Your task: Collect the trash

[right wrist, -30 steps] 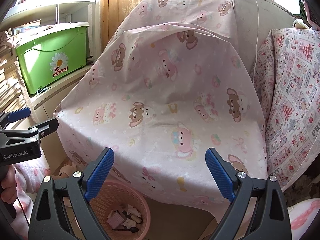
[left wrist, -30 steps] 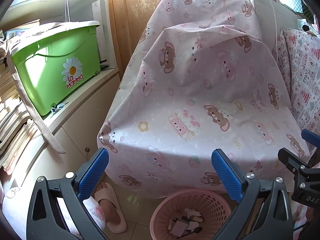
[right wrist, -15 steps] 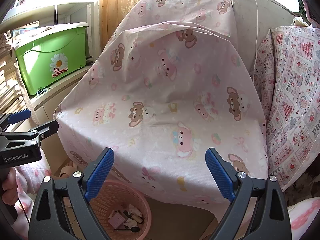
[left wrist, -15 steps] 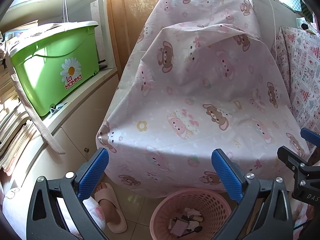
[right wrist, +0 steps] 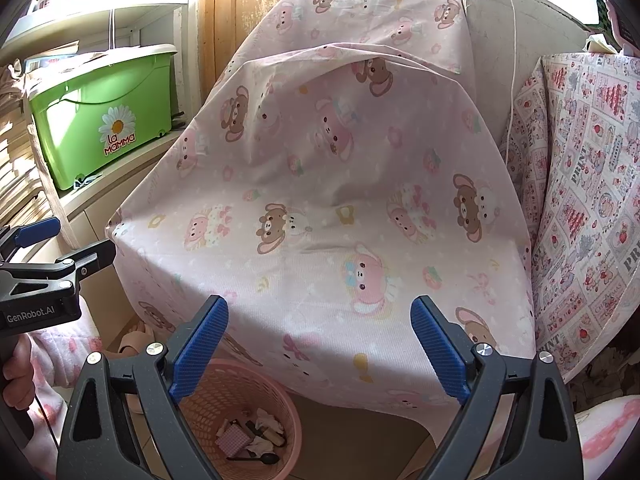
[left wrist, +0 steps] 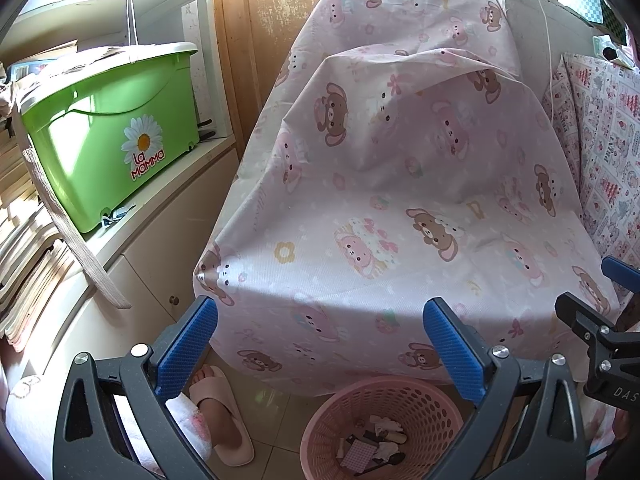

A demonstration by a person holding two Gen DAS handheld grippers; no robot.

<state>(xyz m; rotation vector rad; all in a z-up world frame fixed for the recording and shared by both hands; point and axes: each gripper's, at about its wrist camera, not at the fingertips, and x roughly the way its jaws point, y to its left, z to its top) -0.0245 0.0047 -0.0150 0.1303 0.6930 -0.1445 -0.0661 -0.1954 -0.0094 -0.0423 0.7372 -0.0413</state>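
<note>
A pink perforated waste basket [left wrist: 424, 404] stands on the floor below the cloth's front edge; it also shows in the right wrist view [right wrist: 224, 396]. Small scraps of trash [left wrist: 376, 442] lie in its bottom, seen too from the right wrist [right wrist: 256, 436]. My left gripper [left wrist: 320, 348] is open and empty, above and behind the basket. My right gripper [right wrist: 320, 344] is open and empty, above the basket's right side. No loose trash shows on the pink bear-print cloth [left wrist: 400, 208].
The cloth [right wrist: 340, 200] drapes a chair-like form in front of a wooden door [left wrist: 272, 28]. A green box [left wrist: 112, 136] sits on a white cabinet [left wrist: 168, 232] at left. A patterned quilt [right wrist: 588, 200] hangs at right. A slippered foot [left wrist: 220, 412] stands beside the basket.
Both grippers have drifted very slightly; the view shifts a little. Both stay open and empty, and the basket has not moved.
</note>
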